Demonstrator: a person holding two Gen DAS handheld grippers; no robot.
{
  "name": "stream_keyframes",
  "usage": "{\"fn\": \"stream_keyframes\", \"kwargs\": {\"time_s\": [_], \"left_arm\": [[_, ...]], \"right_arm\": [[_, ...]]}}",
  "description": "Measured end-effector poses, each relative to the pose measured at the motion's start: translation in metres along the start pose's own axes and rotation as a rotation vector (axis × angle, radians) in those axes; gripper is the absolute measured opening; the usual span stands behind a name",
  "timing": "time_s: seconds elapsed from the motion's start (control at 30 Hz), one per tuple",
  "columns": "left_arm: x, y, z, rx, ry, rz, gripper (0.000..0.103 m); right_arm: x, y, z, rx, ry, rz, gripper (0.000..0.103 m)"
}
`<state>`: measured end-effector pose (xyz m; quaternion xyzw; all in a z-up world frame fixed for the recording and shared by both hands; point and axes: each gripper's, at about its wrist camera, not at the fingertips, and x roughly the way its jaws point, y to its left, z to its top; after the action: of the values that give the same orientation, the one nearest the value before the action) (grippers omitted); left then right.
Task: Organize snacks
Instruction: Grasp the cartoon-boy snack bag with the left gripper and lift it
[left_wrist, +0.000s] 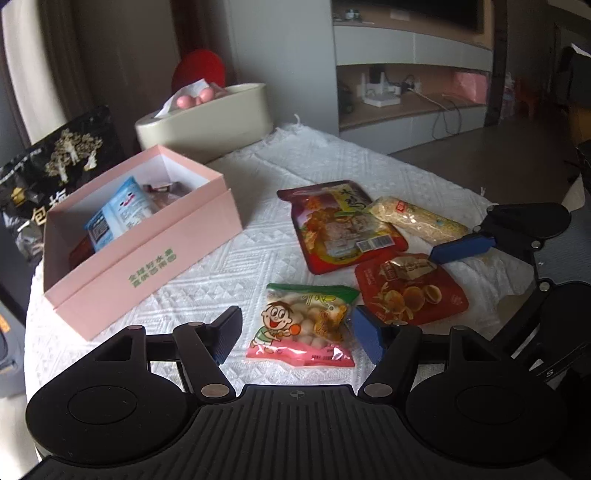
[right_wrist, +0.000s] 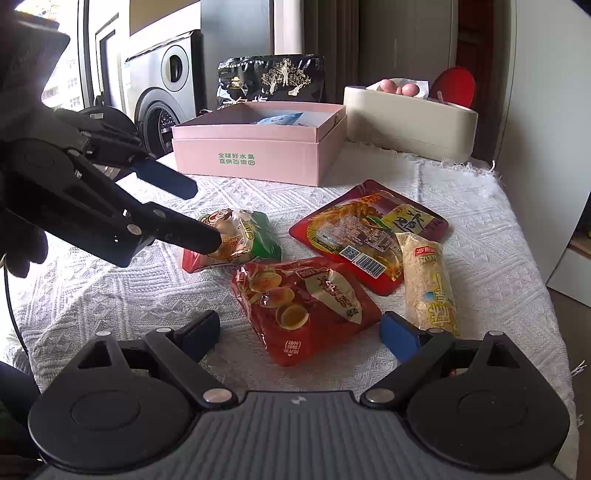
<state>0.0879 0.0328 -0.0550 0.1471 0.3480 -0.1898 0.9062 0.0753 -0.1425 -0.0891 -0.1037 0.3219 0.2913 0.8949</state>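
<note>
**Partly done: four snacks outside the box**

Currently the pink box (left_wrist: 147, 236) stands open on the white cloth (left_wrist: 236, 206), and it serves as reference here. Inside it lie a blue-white packet (left_wrist: 118, 214) and at least one darker item; what else is under them cannot be told.

Four snacks remain in front of the box, all flat on the cloth: the cartoon bag (left_wrist: 303, 325) nearest it, the egg pack (right_wrist: 303, 306) beside that, then the large red pouch (left_wrist: 343, 225) and the yellow roll (right_wrist: 428, 284) farthest from it.

The left gripper (left_wrist: 295, 334) has its jaws wide apart, astride the cartoon bag, holding nothing. In the right view one finger (right_wrist: 192, 232) appears to rest on the bag. The right gripper (right_wrist: 299, 334) is also wide open and empty, low over the egg pack.

Judgement: under half complete; four transfers outstanding.
</note>
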Motion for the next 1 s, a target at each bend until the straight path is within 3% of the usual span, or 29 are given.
{"fn": "stream_keyframes", "kwargs": {"time_s": [0.23,0.47,0.67,0.87,1.0], "left_arm": [[0.024,-0.012,-0.007,0.096,0.074,-0.007,0.074],[0.011,0.000,-0.005,0.022,0.032,-0.033,0.072],[0.034,0.005,0.000,0.022,0.091,-0.029,0.075],[0.050,0.028,0.005,-0.134,0.079,-0.112,0.075],[0.047,0.020,0.005,-0.113,0.094,-0.097,0.075]], "right_arm": [[0.000,0.001,0.000,0.001,-0.001,0.000,0.095],[-0.001,0.000,-0.001,-0.001,-0.008,0.004,0.095],[-0.002,0.000,-0.002,0.004,-0.012,0.018,0.096],[-0.003,-0.007,-0.002,0.029,-0.003,0.064,0.102],[-0.002,-0.010,0.002,0.026,0.024,0.097,0.103]]}}
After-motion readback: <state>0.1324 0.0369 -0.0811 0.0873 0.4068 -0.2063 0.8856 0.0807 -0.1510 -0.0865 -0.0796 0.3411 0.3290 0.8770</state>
